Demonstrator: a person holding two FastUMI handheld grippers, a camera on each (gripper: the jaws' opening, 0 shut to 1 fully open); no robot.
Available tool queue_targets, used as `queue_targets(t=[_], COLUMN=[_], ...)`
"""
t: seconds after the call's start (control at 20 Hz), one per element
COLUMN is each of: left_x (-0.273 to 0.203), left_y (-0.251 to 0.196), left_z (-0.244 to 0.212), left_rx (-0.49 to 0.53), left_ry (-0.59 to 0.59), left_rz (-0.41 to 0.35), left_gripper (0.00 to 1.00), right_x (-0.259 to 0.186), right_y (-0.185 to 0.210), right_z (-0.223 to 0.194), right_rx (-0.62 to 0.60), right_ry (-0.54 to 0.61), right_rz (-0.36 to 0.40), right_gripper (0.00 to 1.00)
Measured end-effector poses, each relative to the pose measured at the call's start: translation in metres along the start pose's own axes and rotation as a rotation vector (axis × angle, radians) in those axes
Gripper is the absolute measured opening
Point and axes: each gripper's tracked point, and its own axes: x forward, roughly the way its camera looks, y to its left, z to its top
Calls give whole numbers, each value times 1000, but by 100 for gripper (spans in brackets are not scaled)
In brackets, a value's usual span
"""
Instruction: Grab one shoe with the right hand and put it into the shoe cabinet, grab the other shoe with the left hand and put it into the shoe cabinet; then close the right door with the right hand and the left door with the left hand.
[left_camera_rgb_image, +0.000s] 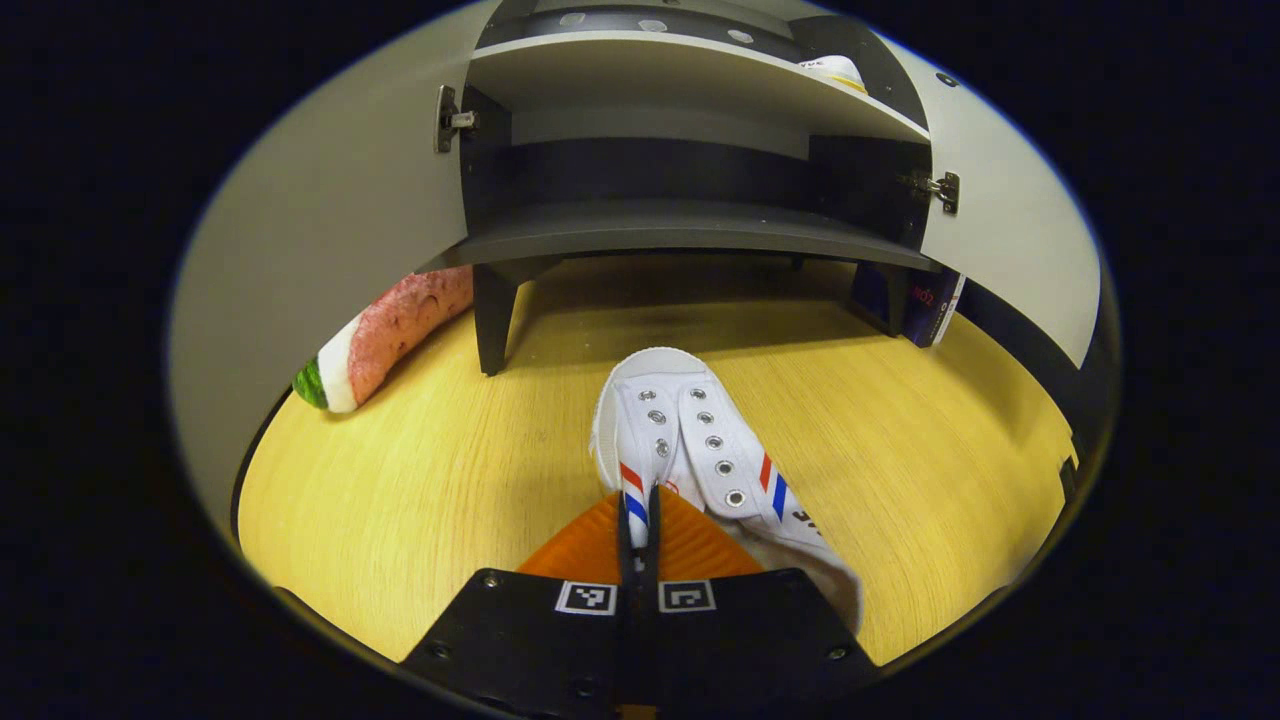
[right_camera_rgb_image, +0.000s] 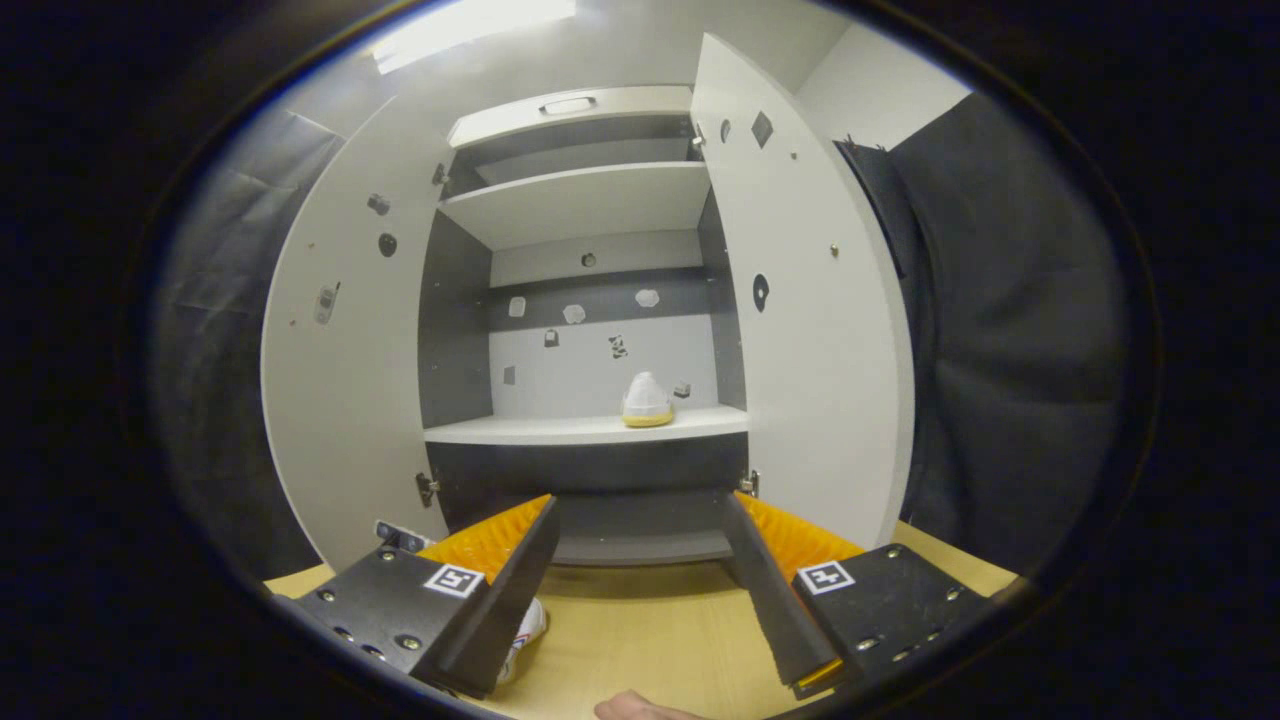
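In the left gripper view the left gripper (left_camera_rgb_image: 640, 510) sits lowest and closest, its two fingers pressed together on the near side wall of a white canvas lace-up shoe with red and blue stripes and metal eyelets (left_camera_rgb_image: 690, 440). The shoe lies on the pale wooden floor (left_camera_rgb_image: 450, 480), toe pointing away toward the shoe cabinet; its heel end is hidden behind the gripper's body. Ahead stands the grey-and-white shoe cabinet (left_camera_rgb_image: 690, 225) with both doors swung wide. Ahead and to the left, a plush watermelon-slice toy (left_camera_rgb_image: 385, 335) lies partly behind the left door (left_camera_rgb_image: 330, 220). Up on the shelf, a second white shoe (left_camera_rgb_image: 835, 70) shows only as a small cut-off part.

In the right gripper view the right gripper (right_camera_rgb_image: 640, 580) has its fingers spread wide apart with nothing between them. Straight ahead, well apart, the second shoe (right_camera_rgb_image: 647, 400) stands on the cabinet's middle shelf (right_camera_rgb_image: 560, 430), toe toward the camera, too small for detail. Both doors stand open. A sliver of the first shoe (right_camera_rgb_image: 525, 625) peeks out beside the left finger, and the edge of a hand (right_camera_rgb_image: 640, 708) is cut off at the bottom.
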Motion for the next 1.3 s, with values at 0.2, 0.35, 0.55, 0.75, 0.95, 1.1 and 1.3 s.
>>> queue_targets(t=[0.2,0.35,0.55,0.75,0.95,1.1,1.3], left_x=[-23,-57,-100,-136,-165,-173,-164], left_y=[1,-2,-13,-20,-20,-13,-4], left_z=[9,28,76,143,216,270,355], left_rx=[27,28,40,19,-1,-16,-67], left_ry=[-20,-83,-187,-299,-401,-444,-535], left_rz=[67,74,64,59,41,63,84], left_gripper=[3,1,1,1,0,0,0], right_x=[-23,-37,-67,-98,-128,-142,-155], right_y=[-20,-29,-50,-64,-78,-86,-92], right_z=[10,16,27,40,56,64,72], right_rx=[5,36,47,26,15,19,21], right_ry=[-30,-55,-90,-118,-153,-175,-204], right_rz=[-20,-38,-70,-97,-103,-105,-95], right_gripper=[98,98,98,98,98,98,98])
